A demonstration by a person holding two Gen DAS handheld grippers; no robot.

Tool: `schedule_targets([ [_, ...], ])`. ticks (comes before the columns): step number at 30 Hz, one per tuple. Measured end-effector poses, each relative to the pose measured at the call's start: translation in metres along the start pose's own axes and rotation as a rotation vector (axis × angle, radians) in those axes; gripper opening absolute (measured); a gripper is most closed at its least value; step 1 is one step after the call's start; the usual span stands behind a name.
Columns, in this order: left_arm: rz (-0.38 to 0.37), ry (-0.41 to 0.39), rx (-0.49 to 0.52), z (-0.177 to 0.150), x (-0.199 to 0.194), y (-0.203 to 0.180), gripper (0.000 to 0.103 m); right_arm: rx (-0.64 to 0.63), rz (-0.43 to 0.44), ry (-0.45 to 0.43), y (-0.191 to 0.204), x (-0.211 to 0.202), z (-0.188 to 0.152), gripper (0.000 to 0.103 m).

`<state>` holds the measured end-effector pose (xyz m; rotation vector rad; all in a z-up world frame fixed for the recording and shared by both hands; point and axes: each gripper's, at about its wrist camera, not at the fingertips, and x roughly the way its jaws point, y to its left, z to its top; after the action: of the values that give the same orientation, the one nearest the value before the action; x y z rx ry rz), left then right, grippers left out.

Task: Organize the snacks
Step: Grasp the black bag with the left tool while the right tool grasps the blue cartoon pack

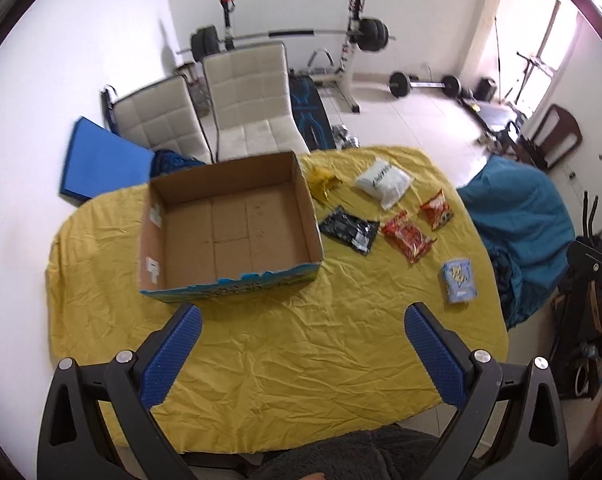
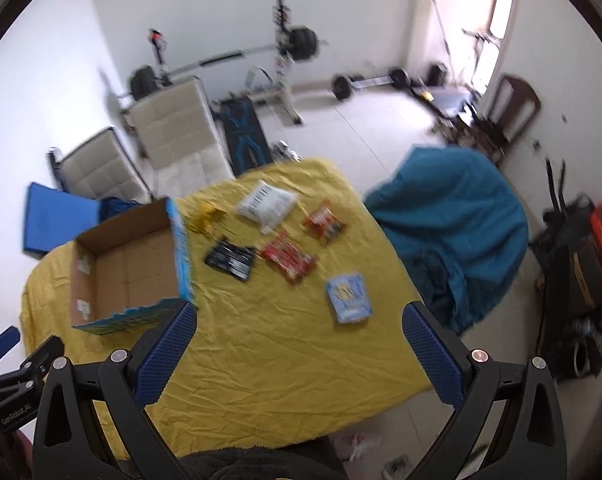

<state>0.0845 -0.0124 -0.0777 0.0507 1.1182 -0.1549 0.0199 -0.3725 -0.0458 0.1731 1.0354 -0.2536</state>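
Both hand-held grippers (image 1: pixel 303 318) (image 2: pixel 301 316) agape above table (image 1: pixel 281 360)

Left wrist view: set high above the near edge of the yellow-covered table (image 1: pixel 285 360), looking forward and down across it, with the cardboard box (image 1: pixel 229 220) just left of centre and not far. Right wrist view: also above the near edge of the table (image 2: pixel 281 360) but placed more to the right of the box (image 2: pixel 129 268), tilted, somewhat blurred. Shared by both: the box, the table top with snack packets right of the box, the white chairs behind it.
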Motion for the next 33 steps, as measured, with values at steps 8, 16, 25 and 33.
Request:
schedule_targets([
  [8,-0.113,0.219,-0.097,0.016,0.12,-0.028,0.103,-0.007,-0.097,0.279,-0.059,0.176,-0.001,0.103],
  [16,-0.112,0.466,-0.186,0.027,0.244,-0.089,0.103,-0.057,-0.071,0.539,-0.081,0.366,-0.02,0.102],
  [25,-0.074,0.619,-0.334,0.081,0.351,-0.123,0.103,-0.029,0.024,0.708,-0.095,0.434,-0.04,0.06],
  [33,0.017,0.701,-0.561,0.115,0.417,-0.088,0.103,-0.079,0.052,0.638,-0.107,0.428,0.003,0.055],
])
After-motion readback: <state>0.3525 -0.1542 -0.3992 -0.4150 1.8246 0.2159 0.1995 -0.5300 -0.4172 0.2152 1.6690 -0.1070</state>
